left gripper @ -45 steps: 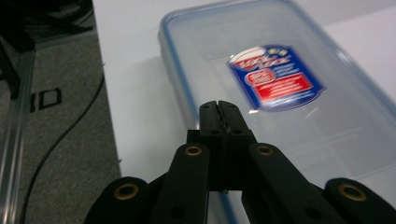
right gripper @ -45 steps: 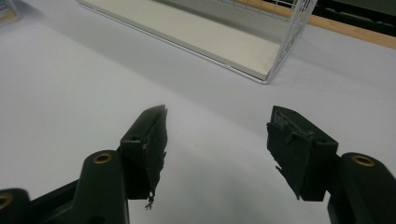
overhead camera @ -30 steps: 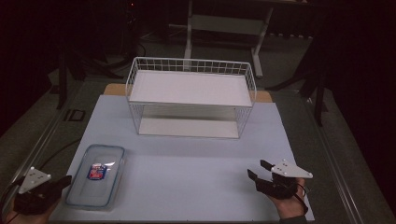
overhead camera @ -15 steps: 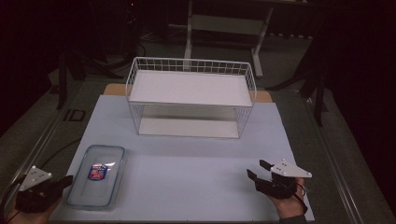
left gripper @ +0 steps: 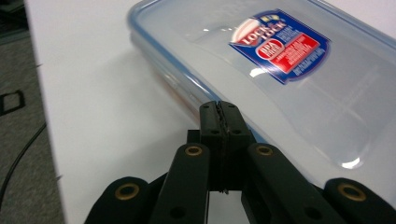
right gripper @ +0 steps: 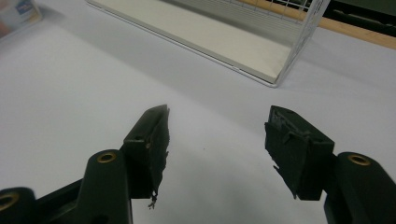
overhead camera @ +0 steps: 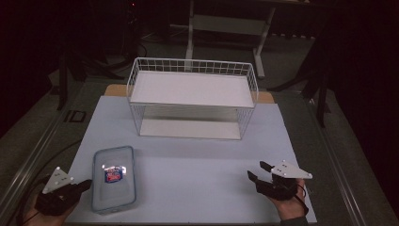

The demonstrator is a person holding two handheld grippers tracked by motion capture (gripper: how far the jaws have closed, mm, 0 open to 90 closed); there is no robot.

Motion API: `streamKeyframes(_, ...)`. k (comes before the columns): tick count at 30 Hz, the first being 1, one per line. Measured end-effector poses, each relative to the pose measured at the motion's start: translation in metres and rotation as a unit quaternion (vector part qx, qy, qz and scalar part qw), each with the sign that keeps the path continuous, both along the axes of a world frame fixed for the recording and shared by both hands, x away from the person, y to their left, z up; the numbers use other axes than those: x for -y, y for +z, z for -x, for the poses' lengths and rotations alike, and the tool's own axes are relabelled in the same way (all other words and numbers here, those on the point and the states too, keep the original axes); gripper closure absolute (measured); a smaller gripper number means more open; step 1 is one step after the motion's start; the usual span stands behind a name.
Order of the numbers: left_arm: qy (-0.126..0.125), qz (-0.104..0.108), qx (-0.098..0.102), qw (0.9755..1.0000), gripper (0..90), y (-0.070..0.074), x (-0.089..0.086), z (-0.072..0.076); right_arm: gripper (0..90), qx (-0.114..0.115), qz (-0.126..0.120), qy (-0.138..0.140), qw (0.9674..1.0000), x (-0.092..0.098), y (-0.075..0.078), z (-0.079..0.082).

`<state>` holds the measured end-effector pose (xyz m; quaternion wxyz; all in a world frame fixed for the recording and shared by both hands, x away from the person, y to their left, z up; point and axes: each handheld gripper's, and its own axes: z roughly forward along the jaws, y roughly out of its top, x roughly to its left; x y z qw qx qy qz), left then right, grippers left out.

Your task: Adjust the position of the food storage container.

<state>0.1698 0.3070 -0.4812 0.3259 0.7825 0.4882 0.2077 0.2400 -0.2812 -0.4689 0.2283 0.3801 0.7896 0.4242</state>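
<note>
A clear lidded plastic box (overhead camera: 114,182) with a red and blue label (left gripper: 282,45) lies flat at the front left of the white table mat. My left gripper (overhead camera: 82,186) sits just left of the box, its jaws pressed together with nothing between them (left gripper: 221,116), tips close to the box's near edge. My right gripper (overhead camera: 257,172) rests at the front right of the mat, jaws wide apart and empty (right gripper: 217,126). A white wire shelf rack (overhead camera: 193,96) with two white boards stands at the back middle.
The rack's lower board and corner wire (right gripper: 285,65) lie ahead of my right gripper. A wooden board edge (overhead camera: 266,97) shows behind the mat. A black cable (left gripper: 18,158) runs on the grey floor left of the table. Dark stands and table legs are behind.
My left gripper has slid a little down and left, toward the table's front corner. The right gripper and the box have stayed in place.
</note>
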Motion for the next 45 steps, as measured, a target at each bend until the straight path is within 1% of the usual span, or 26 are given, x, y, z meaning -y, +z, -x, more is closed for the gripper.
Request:
streamKeyframes(4,-0.022,-0.004,0.003,0.9998,89.7,0.004,0.014,0.001,39.6,0.001,0.001,0.001,1.0000,-0.001,0.000,0.000)
streamKeyframes(5,-0.026,-0.005,0.005,0.9996,89.7,0.005,0.018,0.001,39.6,0.000,0.002,0.001,1.0000,-0.001,0.000,0.000)
streamKeyframes(6,-0.026,-0.005,0.005,0.9996,89.7,0.005,0.018,0.001,39.6,0.001,0.001,0.001,1.0000,-0.001,0.000,0.000)
streamKeyframes(8,-0.039,-0.007,0.005,0.9992,89.7,0.007,0.027,0.001,39.6,-0.001,0.001,0.002,1.0000,-0.001,-0.001,-0.001)
streamKeyframes(9,-0.039,-0.007,0.005,0.9992,89.7,0.007,0.027,0.001,39.6,-0.001,0.001,0.002,1.0000,-0.001,-0.001,-0.001)
streamKeyframes(12,-0.054,0.000,0.001,0.9985,89.7,0.007,0.035,0.000,39.7,-0.001,0.001,0.003,1.0000,-0.002,-0.001,-0.001)
streamKeyframes(16,-0.051,0.002,-0.003,0.9987,89.7,0.006,0.034,-0.001,39.8,0.000,0.001,0.003,1.0000,-0.002,0.000,-0.001)
streamKeyframes(17,-0.046,-0.004,-0.012,0.9988,89.7,0.003,0.031,-0.001,39.7,0.001,0.001,0.003,1.0000,-0.001,0.000,-0.001)
streamKeyframes(19,-0.045,-0.007,-0.016,0.9988,89.6,0.002,0.030,-0.002,39.8,0.001,-0.001,0.001,1.0000,0.000,0.000,0.000)
streamKeyframes(25,-0.041,-0.001,-0.023,0.9989,89.7,0.001,0.029,-0.003,39.8,0.000,-0.003,-0.001,1.0000,0.002,0.000,-0.001)
streamKeyframes(27,-0.041,-0.011,-0.029,0.9987,89.7,-0.001,0.028,-0.003,39.8,0.002,-0.002,0.000,1.0000,0.001,0.000,0.000)
streamKeyframes(28,-0.041,-0.011,-0.029,0.9987,89.7,-0.001,0.028,-0.003,39.8,0.003,-0.003,0.001,1.0000,0.000,0.001,0.000)
streamKeyframes(29,-0.040,-0.015,-0.034,0.9985,89.7,-0.002,0.029,-0.004,39.8,0.004,-0.002,0.002,1.0000,0.000,0.001,0.000)
streamKeyframes(30,-0.039,-0.012,-0.037,0.9985,89.7,-0.002,0.029,-0.004,39.8,0.004,-0.002,0.002,1.0000,0.001,0.001,0.000)
streamKeyframes(35,-0.042,-0.009,-0.037,0.9984,89.8,-0.002,0.029,-0.004,39.9,0.002,-0.003,0.000,1.0000,0.002,0.000,-0.001)
streamKeyframes(36,-0.048,-0.012,-0.037,0.9981,89.8,-0.001,0.032,-0.004,39.9,0.002,-0.002,0.001,1.0000,0.001,0.000,-0.001)
streamKeyframes(37,-0.048,-0.012,-0.037,0.9981,89.8,-0.001,0.032,-0.004,39.9,0.002,-0.002,0.001,1.0000,0.001,0.000,-0.001)
streamKeyframes(38,-0.057,-0.015,-0.035,0.9977,89.8,-0.001,0.037,-0.004,39.8,0.002,-0.002,0.002,1.0000,0.000,0.000,-0.001)
streamKeyframes(39,-0.057,-0.015,-0.035,0.9977,89.8,-0.001,0.037,-0.004,39.8,0.002,-0.002,0.002,1.0000,0.000,0.000,-0.001)
streamKeyframes(40,-0.067,-0.017,-0.034,0.9970,89.8,-0.001,0.042,-0.005,39.8,0.001,-0.001,0.003,1.0000,-0.001,0.000,-0.001)
streamKeyframes(42,-0.078,-0.017,-0.034,0.9962,89.8,-0.001,0.049,-0.006,39.8,0.000,0.000,0.003,1.0000,-0.002,0.000,-0.001)
streamKeyframes(43,-0.078,-0.017,-0.034,0.9962,89.8,-0.001,0.049,-0.006,39.8,0.000,0.000,0.003,1.0000,-0.002,0.000,-0.001)
streamKeyframes(45,-0.093,-0.017,-0.036,0.9949,89.8,0.000,0.058,-0.009,39.8,0.001,0.000,0.005,1.0000,-0.002,-0.001,-0.002)
